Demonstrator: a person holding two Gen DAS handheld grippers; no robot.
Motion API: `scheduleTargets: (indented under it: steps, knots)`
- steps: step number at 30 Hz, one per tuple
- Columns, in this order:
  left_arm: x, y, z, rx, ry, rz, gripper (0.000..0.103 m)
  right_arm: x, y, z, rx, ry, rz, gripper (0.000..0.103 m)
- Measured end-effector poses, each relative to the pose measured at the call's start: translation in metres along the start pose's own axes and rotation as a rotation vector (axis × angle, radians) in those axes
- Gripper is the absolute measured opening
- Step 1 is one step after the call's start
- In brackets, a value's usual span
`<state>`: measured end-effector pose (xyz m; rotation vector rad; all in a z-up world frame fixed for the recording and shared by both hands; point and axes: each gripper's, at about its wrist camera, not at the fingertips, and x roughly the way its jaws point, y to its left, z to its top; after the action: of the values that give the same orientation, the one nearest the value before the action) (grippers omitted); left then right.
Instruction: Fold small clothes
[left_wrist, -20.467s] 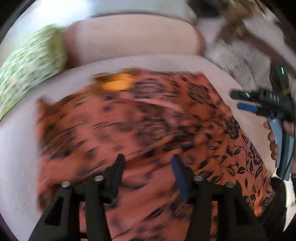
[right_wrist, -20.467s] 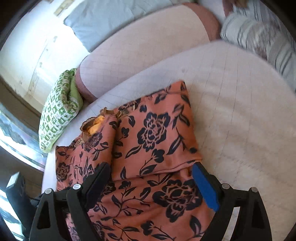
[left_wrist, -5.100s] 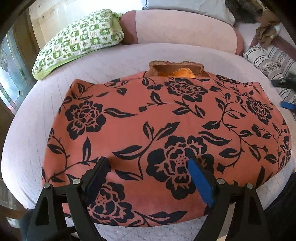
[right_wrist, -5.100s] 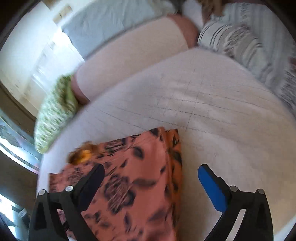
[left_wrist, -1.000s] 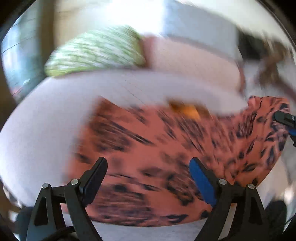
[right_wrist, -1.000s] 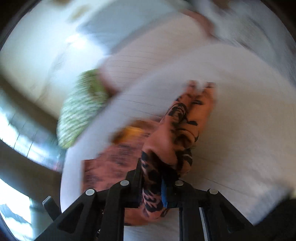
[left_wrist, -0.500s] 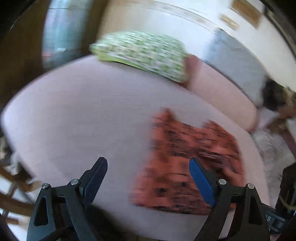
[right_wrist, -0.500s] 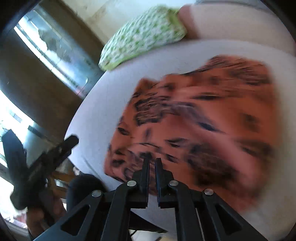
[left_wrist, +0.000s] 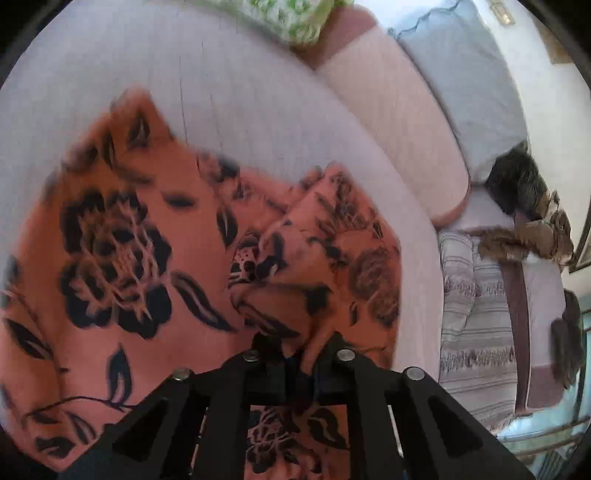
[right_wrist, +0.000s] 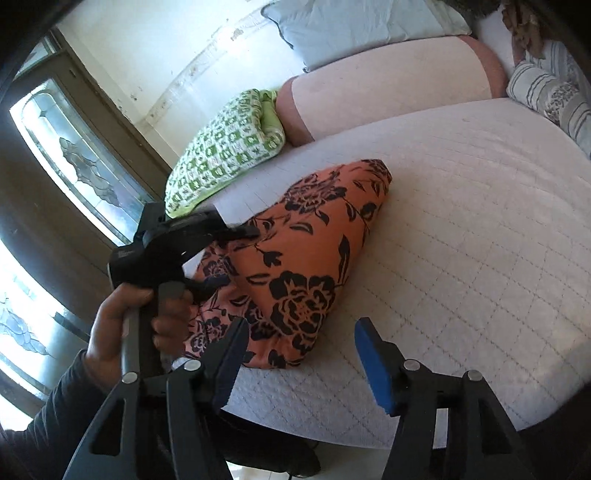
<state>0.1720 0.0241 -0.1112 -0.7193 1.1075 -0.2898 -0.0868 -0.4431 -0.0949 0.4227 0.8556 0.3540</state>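
Note:
The orange garment with black flowers (left_wrist: 122, 236) lies folded on the white quilted bed (right_wrist: 480, 236). My left gripper (left_wrist: 301, 363) is shut on a raised fold of the garment at its near edge. In the right wrist view the garment (right_wrist: 306, 251) sits left of centre, and the left gripper (right_wrist: 236, 232) is seen from the side, pinching its left edge. My right gripper (right_wrist: 303, 356) is open and empty, hovering above the garment's near corner at the bed's front edge.
A green checked pillow (right_wrist: 225, 147) and a pink bolster (right_wrist: 388, 85) lie at the head of the bed. A striped blanket (left_wrist: 476, 325) and brown furry clothes (left_wrist: 528, 236) lie to the right. A glass door (right_wrist: 74, 155) is on the left.
My left gripper has closed on the garment's edge. My right gripper has let go of the garment, opened and drawn back.

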Motion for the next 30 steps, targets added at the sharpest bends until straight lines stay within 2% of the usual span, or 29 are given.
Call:
scheduleTargets:
  steps: [1,2,3,5,6,7,8,9,10,11,12,13,15,17,18,20,21,22,24,25,26,27,28,29,30]
  knots:
    - [-0.018,-0.012,-0.003,0.059,-0.071,0.006,0.009,0.002,0.001,0.001,0.002,0.001,0.012,0.063]
    - [-0.044,-0.027,-0.011,0.140,-0.185,0.043,0.009,0.004,0.000,0.003,0.010,-0.001,0.020,0.063]
    - [-0.077,-0.043,-0.031,0.246,-0.337,0.107,0.009,0.004,0.000,0.007,0.012,-0.002,0.020,0.063]
    - [-0.109,-0.051,-0.071,0.379,-0.496,0.205,0.009,0.003,-0.003,0.011,0.018,-0.007,0.027,0.063]
    - [-0.113,-0.046,-0.087,0.418,-0.525,0.253,0.010,0.002,-0.003,0.013,0.018,-0.011,0.032,0.063]
    - [-0.109,-0.031,-0.099,0.414,-0.523,0.295,0.011,0.005,-0.002,0.017,0.015,-0.014,0.040,0.063]
    - [-0.095,-0.005,-0.101,0.345,-0.453,0.331,0.011,0.011,0.000,0.021,0.008,-0.001,0.044,0.063]
    - [-0.074,0.023,-0.095,0.254,-0.334,0.334,0.012,0.017,0.002,0.023,0.005,0.018,0.045,0.063]
    - [-0.054,0.052,-0.089,0.143,-0.216,0.317,0.016,0.027,0.005,0.025,0.000,0.043,0.041,0.063]
    - [-0.048,0.074,-0.086,0.058,-0.189,0.241,0.017,0.036,0.008,0.027,-0.011,0.063,0.044,0.063]
    - [-0.053,0.077,-0.082,0.040,-0.196,0.204,0.018,0.042,0.011,0.028,-0.017,0.080,0.048,0.063]
    - [-0.059,0.072,-0.079,0.038,-0.200,0.198,0.017,0.051,0.016,0.029,-0.021,0.111,0.045,0.063]
    - [-0.069,0.058,-0.074,0.094,-0.247,0.191,0.018,0.061,0.026,0.030,-0.040,0.136,0.057,0.066]
    - [-0.063,0.058,-0.072,0.087,-0.222,0.191,0.018,0.070,0.037,0.030,-0.060,0.140,0.065,0.067]
    - [-0.054,0.068,-0.070,0.058,-0.189,0.192,0.023,0.071,0.038,0.029,-0.057,0.143,0.064,0.067]
    - [-0.051,0.074,-0.067,0.025,-0.177,0.158,0.024,0.076,0.044,0.028,-0.056,0.141,0.078,0.068]
    - [-0.053,0.073,-0.068,0.028,-0.180,0.161,0.030,0.077,0.046,0.028,-0.060,0.141,0.082,0.068]
    - [-0.058,0.069,-0.066,0.024,-0.185,0.176,0.042,0.081,0.049,0.027,-0.070,0.145,0.102,0.070]
    - [-0.075,0.068,-0.072,0.010,-0.211,0.169,0.056,0.093,0.051,0.025,-0.073,0.173,0.133,0.075]
    - [-0.081,0.070,-0.071,0.003,-0.247,0.164,0.056,0.104,0.048,0.022,-0.068,0.215,0.139,0.075]
    - [-0.087,0.071,-0.073,0.000,-0.293,0.174,0.056,0.117,0.043,0.016,-0.059,0.258,0.126,0.075]
    - [-0.087,0.076,-0.070,-0.002,-0.296,0.177,0.044,0.122,0.040,0.013,-0.052,0.273,0.122,0.075]
    - [-0.082,0.084,-0.068,-0.018,-0.253,0.171,0.015,0.126,0.036,0.010,-0.042,0.276,0.127,0.075]
    - [-0.074,0.097,-0.068,-0.073,-0.191,0.151,0.016,0.125,0.033,0.008,-0.030,0.264,0.143,0.075]
    - [-0.073,0.106,-0.070,-0.117,-0.177,0.125,0.015,0.122,0.030,0.007,-0.021,0.259,0.153,0.075]
